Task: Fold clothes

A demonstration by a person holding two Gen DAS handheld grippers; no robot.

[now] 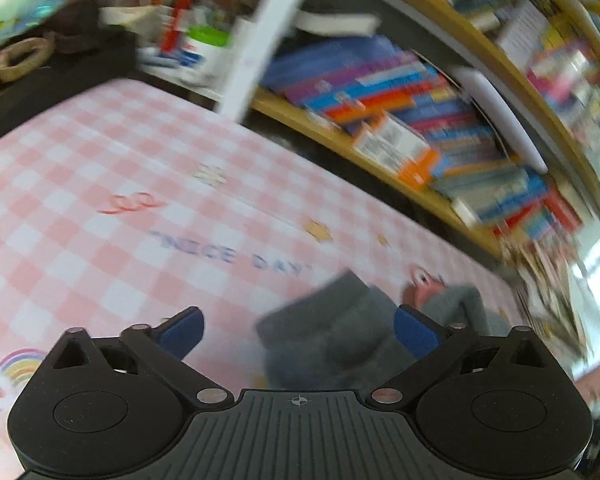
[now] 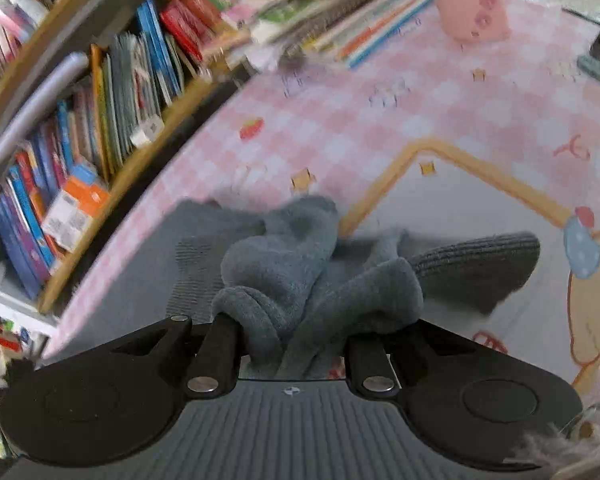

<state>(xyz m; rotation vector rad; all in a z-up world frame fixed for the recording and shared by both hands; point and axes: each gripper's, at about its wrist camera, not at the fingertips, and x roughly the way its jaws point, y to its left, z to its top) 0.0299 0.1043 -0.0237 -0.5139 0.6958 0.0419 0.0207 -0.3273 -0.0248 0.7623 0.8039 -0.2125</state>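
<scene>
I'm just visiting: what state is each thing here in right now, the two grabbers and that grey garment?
Left gripper: open, holding nothing.
Right gripper: shut on the grey garment.
Grey garment: bunched up, not yet folded, partly lying on the checked cloth.

Bookshelf [image 1: 440,128] titles blurred beyond reading, upper right; right gripper [image 2: 296,344] fingertips buried under bunched grey garment [image 2: 300,264].
</scene>
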